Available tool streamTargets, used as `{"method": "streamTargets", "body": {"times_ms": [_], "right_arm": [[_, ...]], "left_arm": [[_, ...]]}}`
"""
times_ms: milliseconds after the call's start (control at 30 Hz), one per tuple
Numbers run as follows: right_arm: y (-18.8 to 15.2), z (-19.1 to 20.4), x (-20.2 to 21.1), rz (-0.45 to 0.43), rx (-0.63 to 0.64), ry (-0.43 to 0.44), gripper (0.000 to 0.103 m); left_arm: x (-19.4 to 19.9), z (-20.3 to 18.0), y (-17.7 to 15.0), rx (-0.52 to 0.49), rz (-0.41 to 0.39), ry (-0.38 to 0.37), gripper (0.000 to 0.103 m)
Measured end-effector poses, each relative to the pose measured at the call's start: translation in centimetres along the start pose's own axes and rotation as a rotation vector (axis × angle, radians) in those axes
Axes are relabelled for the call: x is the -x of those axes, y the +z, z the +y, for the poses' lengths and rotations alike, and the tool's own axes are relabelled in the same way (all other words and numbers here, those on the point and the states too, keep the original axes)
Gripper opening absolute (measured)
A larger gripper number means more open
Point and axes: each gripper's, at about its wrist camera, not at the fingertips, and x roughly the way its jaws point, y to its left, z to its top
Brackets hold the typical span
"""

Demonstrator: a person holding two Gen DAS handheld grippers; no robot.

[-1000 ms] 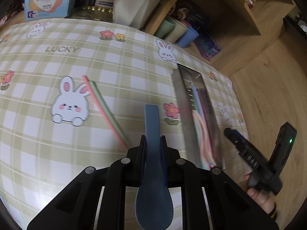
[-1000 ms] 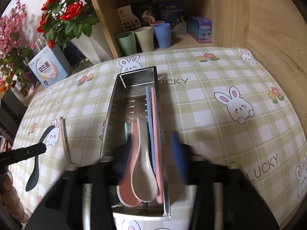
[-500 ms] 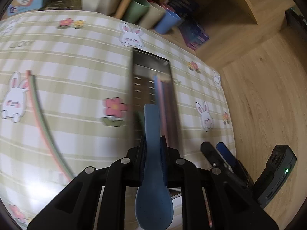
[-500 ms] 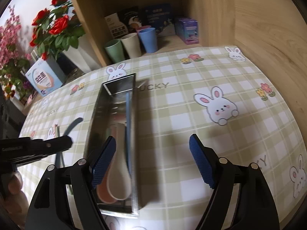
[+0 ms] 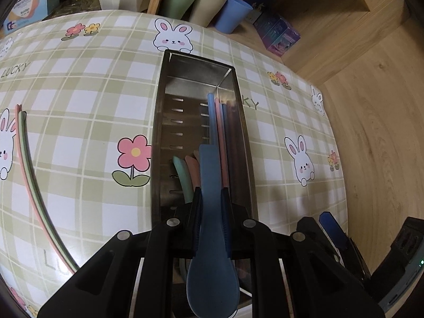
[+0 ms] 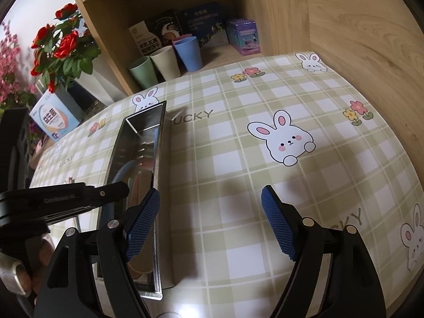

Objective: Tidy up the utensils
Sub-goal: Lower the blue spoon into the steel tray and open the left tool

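Spoon (image 5: 212, 241) poised over the tray (image 5: 159, 143), nearly home.
Left tongs (image 5: 211, 220) are clenched on the blue spoon, handle pointing along the steel tray, bowl end nearest the camera. Inside the tray already: spoons (image 5: 186, 175) in green and pink, plus chopsticks (image 5: 220, 132) along its right wall. Left of the tray, one chopstick pair (image 5: 29, 175) lies out on the table (image 5: 79, 100) — by my reckoning that's the last job after this drop. Right tongs (image 6: 210, 221) hang released just right of the tray, gripping nothing. Beyond the tray's far end, cups (image 5: 206, 5) and boxes (image 5: 278, 37) sit on the shelf, well clear; nothing blocks the drop.
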Motion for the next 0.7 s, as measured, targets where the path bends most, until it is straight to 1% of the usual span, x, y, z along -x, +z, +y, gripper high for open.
{"method": "streamTargets", "body": {"times_ms": [167, 333, 433, 533, 567, 600, 700], "right_arm": [[-0.1, -0.2, 0.0, 0.001, -0.007, -0.001, 0.076], [-0.1, -0.3, 0.2, 0.001, -0.012, -0.004, 0.076], [-0.2, -0.3, 0.7, -0.007, -0.011, -0.005, 0.076], [-0.3, 0.0, 1.1, -0.016, -0.011, -0.005, 0.076], [-0.3, 0.2, 1.2, -0.016, -0.012, -0.004, 0.076], [-0.4, 0.3, 1.3, -0.018, -0.013, -0.003, 0.076], [-0.6, 1.1, 1.6, -0.027, -0.015, 0.005, 0.076]], "left_arm": [[-0.7, -0.7, 0.4, 0.007, -0.001, -0.003, 0.014], [-1.0, -1.2, 0.3, -0.001, 0.024, -0.059, 0.014], [-0.3, -0.9, 0.3, -0.011, 0.02, -0.07, 0.015], [1.3, -0.3, 0.6, -0.044, -0.001, -0.079, 0.018], [1.8, 0.0, 0.8, -0.054, -0.01, -0.083, 0.021], [2.9, 0.4, 0.9, -0.074, -0.032, -0.087, 0.023], [5.4, 2.1, 1.2, -0.117, -0.09, -0.069, 0.025]]}}
